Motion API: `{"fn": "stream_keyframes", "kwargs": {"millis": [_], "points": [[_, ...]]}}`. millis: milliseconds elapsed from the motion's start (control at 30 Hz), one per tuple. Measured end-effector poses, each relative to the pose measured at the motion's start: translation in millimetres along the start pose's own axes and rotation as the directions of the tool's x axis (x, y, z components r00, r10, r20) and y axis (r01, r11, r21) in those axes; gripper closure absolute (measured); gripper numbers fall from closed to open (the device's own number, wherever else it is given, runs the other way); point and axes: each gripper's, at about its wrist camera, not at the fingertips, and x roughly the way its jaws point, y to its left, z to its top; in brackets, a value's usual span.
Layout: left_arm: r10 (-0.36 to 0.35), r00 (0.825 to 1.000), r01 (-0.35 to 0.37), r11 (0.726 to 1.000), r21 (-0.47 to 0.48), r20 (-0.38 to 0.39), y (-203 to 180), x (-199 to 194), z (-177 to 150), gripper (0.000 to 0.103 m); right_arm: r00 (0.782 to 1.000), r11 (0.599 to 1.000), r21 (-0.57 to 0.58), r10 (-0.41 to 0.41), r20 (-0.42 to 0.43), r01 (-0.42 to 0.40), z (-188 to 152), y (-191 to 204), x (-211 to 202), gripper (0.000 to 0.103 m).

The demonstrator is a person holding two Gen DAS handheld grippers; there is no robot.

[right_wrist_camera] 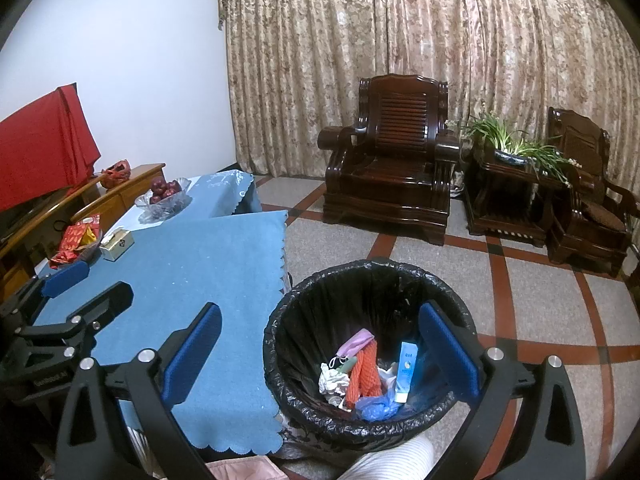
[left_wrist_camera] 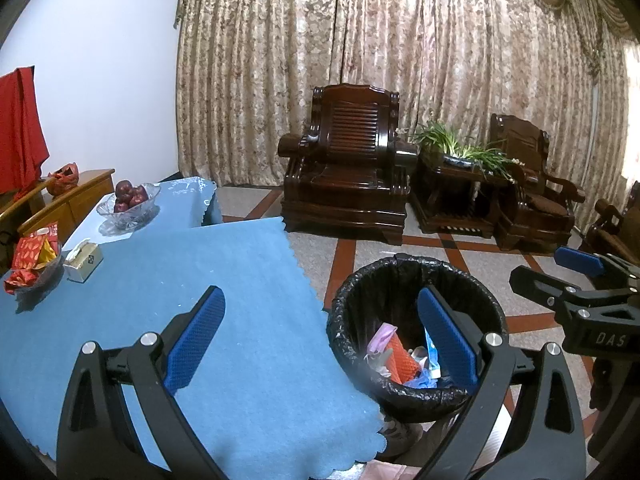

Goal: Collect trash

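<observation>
Right claw (right_wrist_camera: 320,350) released — above trash bin (right_wrist_camera: 372,412) | left claw (left_wrist_camera: 322,340) released — bin (left_wrist_camera: 416,392) just right

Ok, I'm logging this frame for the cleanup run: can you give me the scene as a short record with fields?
left hand-held gripper: open, empty
right hand-held gripper: open, empty, above bin
trash bin: black liner, on floor beside table
bin contents: orange netting, blue tube, crumpled paper
table: blue cloth, tissue box, fruit bowl
</observation>
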Motion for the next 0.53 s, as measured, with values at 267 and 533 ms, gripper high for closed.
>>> {"fn": "stream_keyframes", "kwargs": {"millis": [267, 533], "points": [[0.001, 1.000, -0.001, 1.000, -0.001, -0.005, 2, 0, -2, 0.009, 1.000, 1.000, 0.008, -0.001, -0.007, 0.001, -6, -4, 4, 0.006], [0.004, 1.000, -0.004, 1.000, 0.000, -0.017, 7, 2, -10, 0.009, 1.000, 1.000, 0.009, 0.000, -0.009, 0.000, -6, -4, 5, 0.006]]}}
